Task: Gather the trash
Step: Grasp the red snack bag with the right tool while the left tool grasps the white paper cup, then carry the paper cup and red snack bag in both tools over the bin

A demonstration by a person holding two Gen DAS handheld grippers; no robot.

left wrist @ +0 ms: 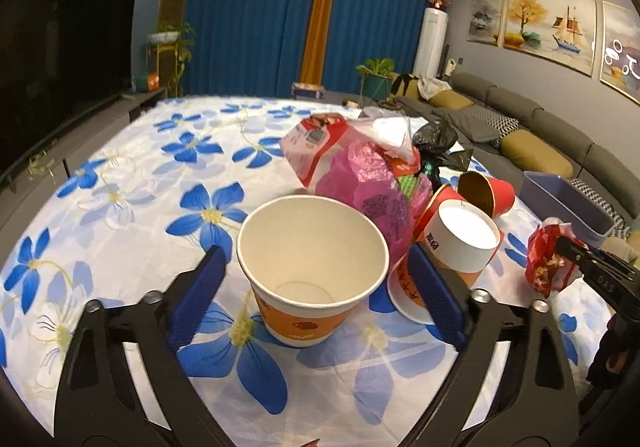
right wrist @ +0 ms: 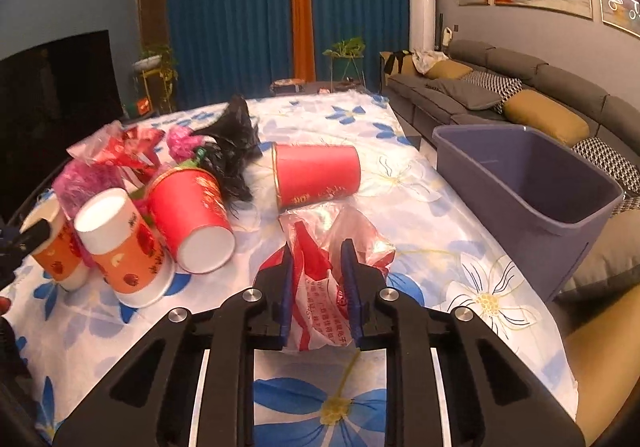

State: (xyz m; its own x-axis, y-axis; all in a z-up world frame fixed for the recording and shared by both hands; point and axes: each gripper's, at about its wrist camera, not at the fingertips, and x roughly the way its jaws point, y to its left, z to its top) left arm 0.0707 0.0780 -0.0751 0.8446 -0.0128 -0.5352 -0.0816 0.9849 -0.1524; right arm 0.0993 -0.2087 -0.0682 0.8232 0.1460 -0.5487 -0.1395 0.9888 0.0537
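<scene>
Blue-padded, the right gripper (right wrist: 316,263) pinches a red-and-clear plastic bag (right wrist: 320,287) with the grey bin (right wrist: 560,223) at two o'clock, while the left gripper (left wrist: 316,275) spreads wide around an upright orange paper cup (left wrist: 308,311), pads clear.

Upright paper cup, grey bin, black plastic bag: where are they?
Upright paper cup (left wrist: 304,311), left wrist view, orange outer wall.
Grey bin (right wrist: 560,243), right wrist view, near side wall.
Black plastic bag (right wrist: 236,119), right wrist view, upper crumpled part.
</scene>
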